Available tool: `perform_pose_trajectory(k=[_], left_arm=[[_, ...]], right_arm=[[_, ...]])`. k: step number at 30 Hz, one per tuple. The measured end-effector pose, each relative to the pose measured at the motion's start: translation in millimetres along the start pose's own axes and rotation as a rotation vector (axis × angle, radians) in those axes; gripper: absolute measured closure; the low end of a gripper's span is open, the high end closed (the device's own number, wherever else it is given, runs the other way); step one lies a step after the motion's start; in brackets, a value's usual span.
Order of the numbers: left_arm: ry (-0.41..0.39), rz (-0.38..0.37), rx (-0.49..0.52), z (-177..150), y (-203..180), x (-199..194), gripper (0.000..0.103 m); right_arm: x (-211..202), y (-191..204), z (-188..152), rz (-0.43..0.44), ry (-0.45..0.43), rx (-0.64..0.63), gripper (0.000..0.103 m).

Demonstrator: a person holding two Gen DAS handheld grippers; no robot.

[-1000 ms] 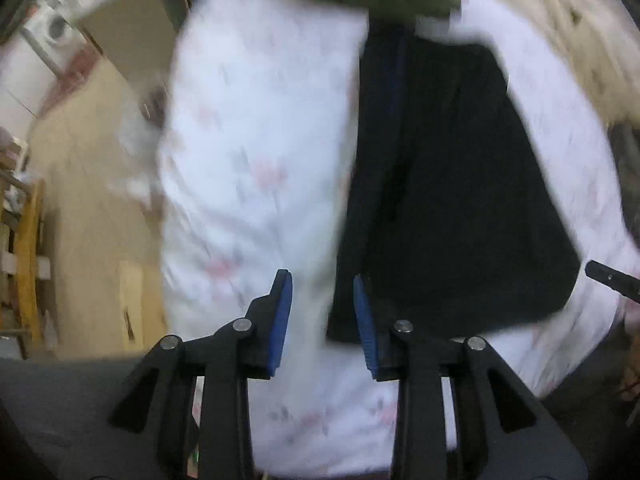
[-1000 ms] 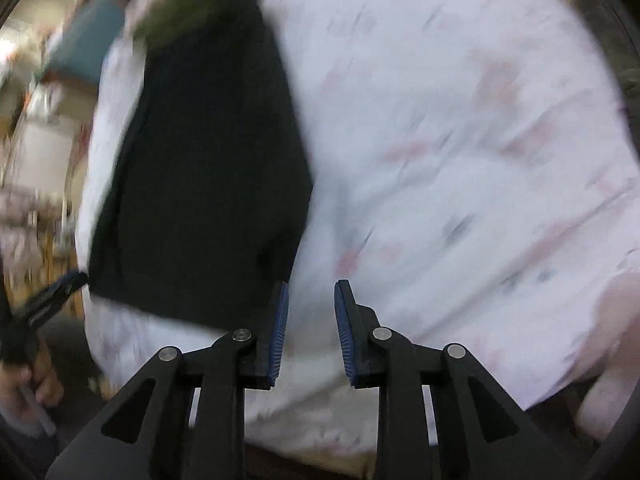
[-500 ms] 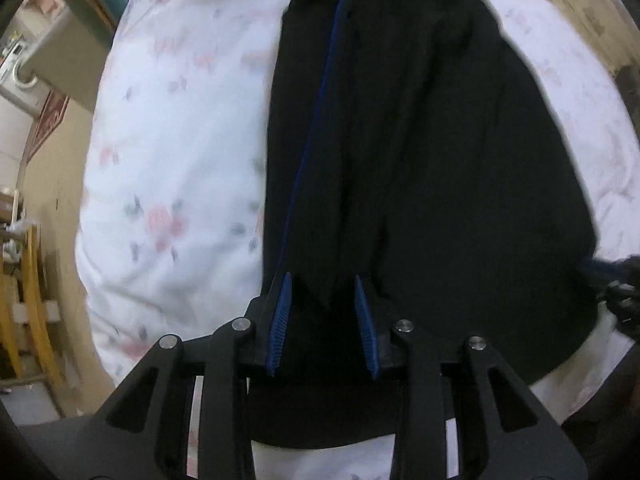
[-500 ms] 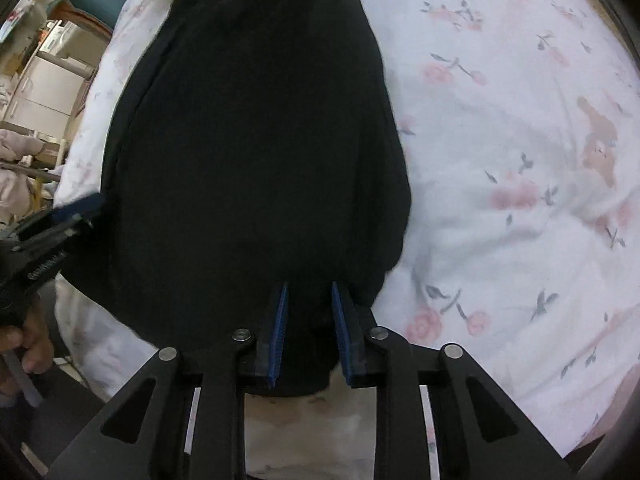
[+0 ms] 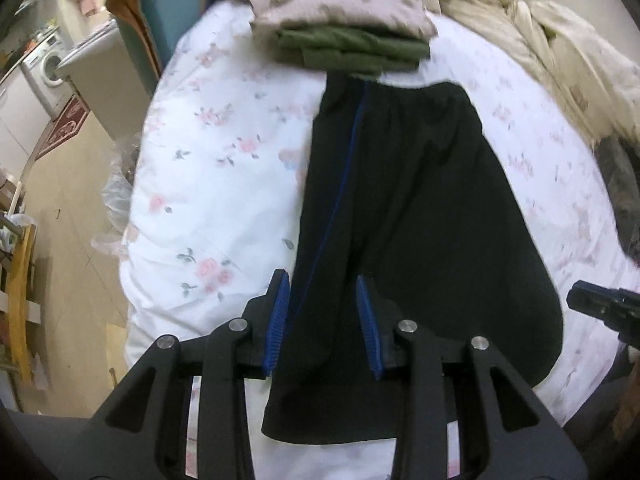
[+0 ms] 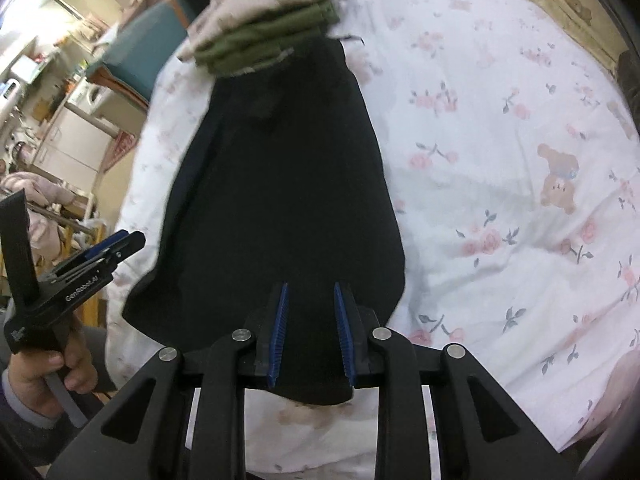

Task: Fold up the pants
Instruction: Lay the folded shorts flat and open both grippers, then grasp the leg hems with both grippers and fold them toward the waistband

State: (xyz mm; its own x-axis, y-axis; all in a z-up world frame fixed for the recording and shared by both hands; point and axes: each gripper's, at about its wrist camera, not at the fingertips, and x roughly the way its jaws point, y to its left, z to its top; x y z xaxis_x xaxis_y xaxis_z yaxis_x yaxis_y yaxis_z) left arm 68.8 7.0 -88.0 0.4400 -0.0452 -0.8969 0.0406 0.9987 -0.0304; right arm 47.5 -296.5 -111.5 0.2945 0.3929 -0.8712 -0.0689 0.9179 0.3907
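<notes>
One pair of black pants point(image 5: 420, 216) on floral bedding point(image 5: 216, 168), two parted, empty grippers: left gripper point(image 5: 323, 322), right gripper point(image 6: 310, 330).

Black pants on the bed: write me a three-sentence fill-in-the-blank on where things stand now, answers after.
1. The black pants lie flat on a white sheet printed with pink ____.
2. A thin ____ stripe runs down the pants.
3. At the far end of the pants sits a stack of folded clothes, its lower layers ____ in colour.

Answers: flowers; blue; green
</notes>
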Motion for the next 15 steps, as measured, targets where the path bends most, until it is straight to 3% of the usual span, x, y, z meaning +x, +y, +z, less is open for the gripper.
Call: perform_pose_trajectory(k=[4,6,10,11,12,13,15], left_arm=[[-0.040,0.025,-0.011,5,4,-9,0.071],[-0.042,0.027,-0.027,17,7,-6,0.058],[-0.060,0.024,-0.076,38,15,-10,0.045],[-0.070,0.024,-0.080,44,16,-12,0.033],[-0.081,0.025,-0.082,48,17,-15,0.022],[-0.092,0.024,-0.079,55,18,-16,0.019],[-0.095,0.003,-0.063,68,19,-16,0.017]], right_arm=[[-10,7,6,0.007,-0.044,-0.021,0.077],[-11,12,10,0.012,-0.058,-0.016,0.077],[-12,17,31,0.029,-0.112,-0.011,0.076],[-14,17,35,0.037,-0.119,-0.007,0.071],[-17,17,38,0.045,-0.128,-0.004,0.047],[-19,15,43,0.044,-0.145,0.001,0.022],[-25,12,53,0.025,-0.194,0.020,0.019]])
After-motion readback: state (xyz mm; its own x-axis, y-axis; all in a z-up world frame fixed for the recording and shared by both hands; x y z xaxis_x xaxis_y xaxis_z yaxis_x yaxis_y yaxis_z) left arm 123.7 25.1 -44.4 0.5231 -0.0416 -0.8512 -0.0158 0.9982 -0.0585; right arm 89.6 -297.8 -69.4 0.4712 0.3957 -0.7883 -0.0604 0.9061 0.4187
